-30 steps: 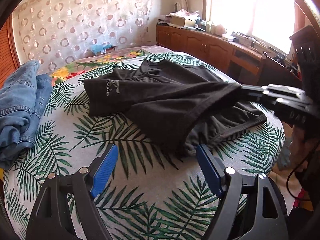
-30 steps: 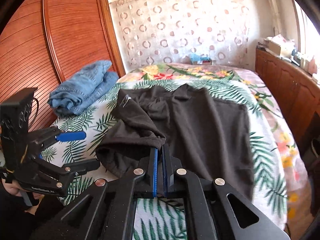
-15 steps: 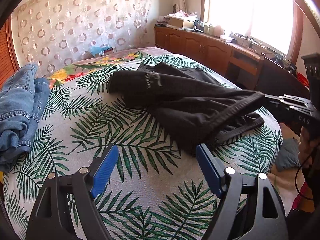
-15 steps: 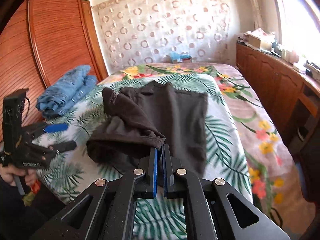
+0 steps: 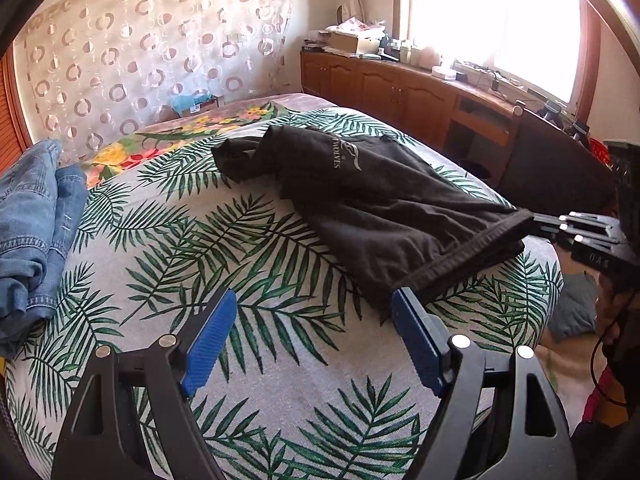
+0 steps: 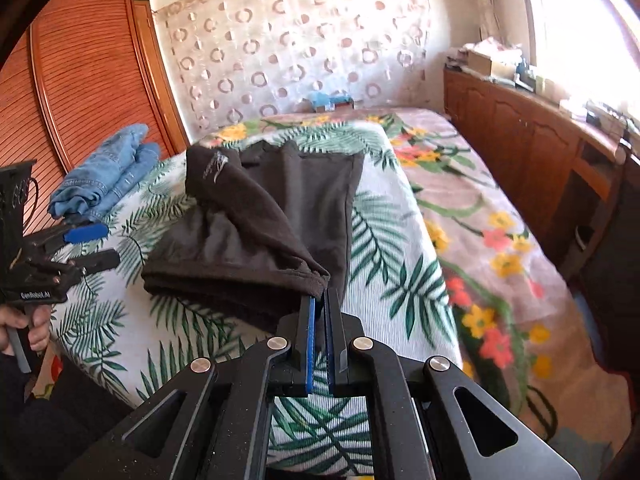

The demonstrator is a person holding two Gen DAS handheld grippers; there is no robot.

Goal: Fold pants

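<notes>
Pants (image 5: pixel 384 208): white lettering on the cloth too small and warped to read in full. In the right wrist view, the top layer covers the layers beneath, so their lie cannot be told. The hem corner goes in between the right claw (image 6: pixel 318 320) pads; the pinched part is hidden.

Jeans (image 5: pixel 28 232) at the bed's left edge: cut off by the picture's left side.

Left claw (image 6: pixel 86 246) in the right wrist view: body cropped at the left; only part of the hand (image 6: pixel 26 326) holding it shows.

Clutter on the wooden counter (image 5: pixel 400 76) under the window: washed out by glare, items not identifiable.

Blue object (image 6: pixel 330 100) beyond the bed's far edge: too small to tell.
</notes>
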